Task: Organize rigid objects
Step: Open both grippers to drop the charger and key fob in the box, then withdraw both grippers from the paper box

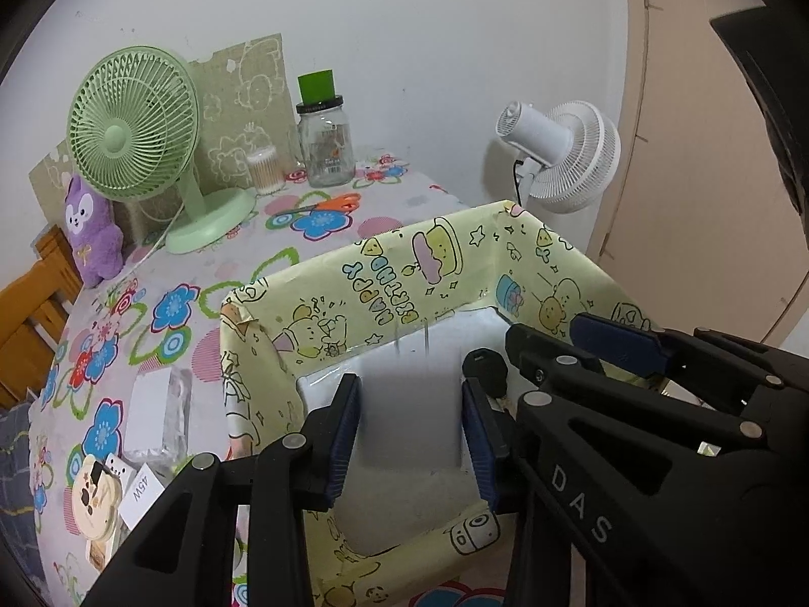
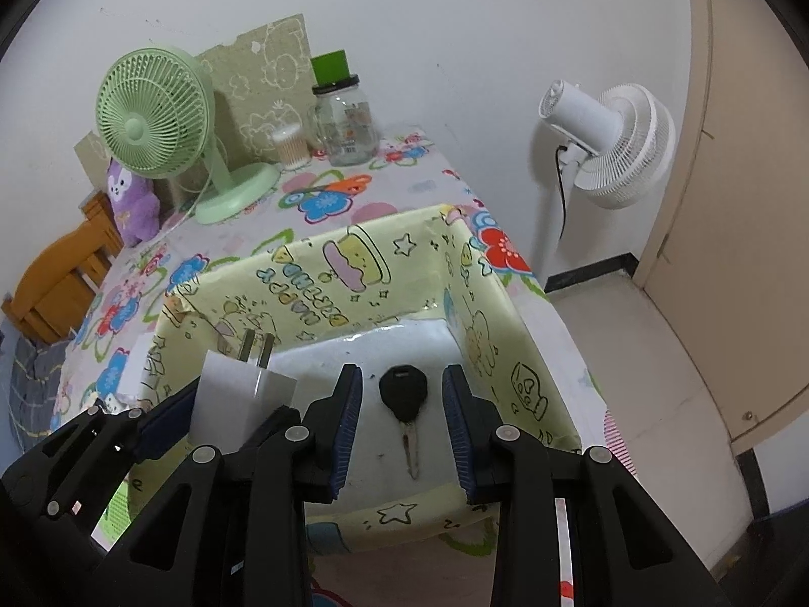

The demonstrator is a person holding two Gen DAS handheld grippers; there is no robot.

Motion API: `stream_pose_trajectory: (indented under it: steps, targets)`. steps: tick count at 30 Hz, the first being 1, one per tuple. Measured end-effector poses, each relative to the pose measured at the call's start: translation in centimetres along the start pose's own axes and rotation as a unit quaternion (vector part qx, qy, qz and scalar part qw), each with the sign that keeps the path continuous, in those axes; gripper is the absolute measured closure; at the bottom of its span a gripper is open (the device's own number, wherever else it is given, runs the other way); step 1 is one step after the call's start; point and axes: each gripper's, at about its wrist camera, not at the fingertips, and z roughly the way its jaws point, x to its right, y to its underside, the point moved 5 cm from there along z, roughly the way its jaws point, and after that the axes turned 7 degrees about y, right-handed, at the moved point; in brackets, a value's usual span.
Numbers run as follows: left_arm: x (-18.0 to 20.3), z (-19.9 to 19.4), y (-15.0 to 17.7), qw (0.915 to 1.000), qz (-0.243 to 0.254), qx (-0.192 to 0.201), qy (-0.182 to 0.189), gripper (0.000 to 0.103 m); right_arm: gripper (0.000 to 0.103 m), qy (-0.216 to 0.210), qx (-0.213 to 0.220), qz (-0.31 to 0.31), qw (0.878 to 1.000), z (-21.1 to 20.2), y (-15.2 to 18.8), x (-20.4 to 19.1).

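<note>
2 grippers over the yellow box (image 2: 354,298) on the floral table (image 2: 323,207). Left gripper (image 1: 410,404) clenched on white charger (image 2: 227,394), prongs pointing away, inside the box's left wall. Right gripper (image 2: 403,379) released, pads clear of black key (image 2: 404,389), which lies on the box floor between them.

We see a box (image 2: 354,273) lined with glossy printed paper, a key (image 2: 404,404) with matt black plastic head and dull metal blade, a smooth white plastic charger (image 2: 237,394), and a glass jar (image 1: 326,146).
</note>
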Motion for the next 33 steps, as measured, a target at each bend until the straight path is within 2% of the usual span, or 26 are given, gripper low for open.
stream_pose_trajectory:
  steps: [3, 4, 7, 14, 33]
  targets:
    - [0.0, -0.3, 0.0, 1.0000, 0.001, 0.005, -0.004, 0.039, 0.058, -0.001, 0.002, 0.001, 1.000, -0.3, 0.0, 0.0]
    - [0.0, -0.5, -0.1, 1.0000, 0.001, 0.007, -0.005, 0.038, 0.050, -0.001, 0.006, 0.001, 1.000, -0.5, 0.0, 0.0]
    - [-0.3, -1.1, 0.0, 0.9999, -0.003, 0.011, -0.012, 0.033, 0.048, 0.005, 0.014, 0.000, 1.000, -1.1, 0.0, -0.2]
    - [-0.8, -2.7, 0.3, 0.9996, -0.008, 0.020, -0.016, 0.028, 0.037, 0.019, 0.032, -0.001, 0.999, -2.7, 0.3, -0.7]
    - [-2.8, -7.9, 2.2, 0.9977, -0.016, 0.050, -0.043, 0.017, 0.026, 0.025, 0.061, -0.012, 0.998, -7.5, 2.2, -3.0]
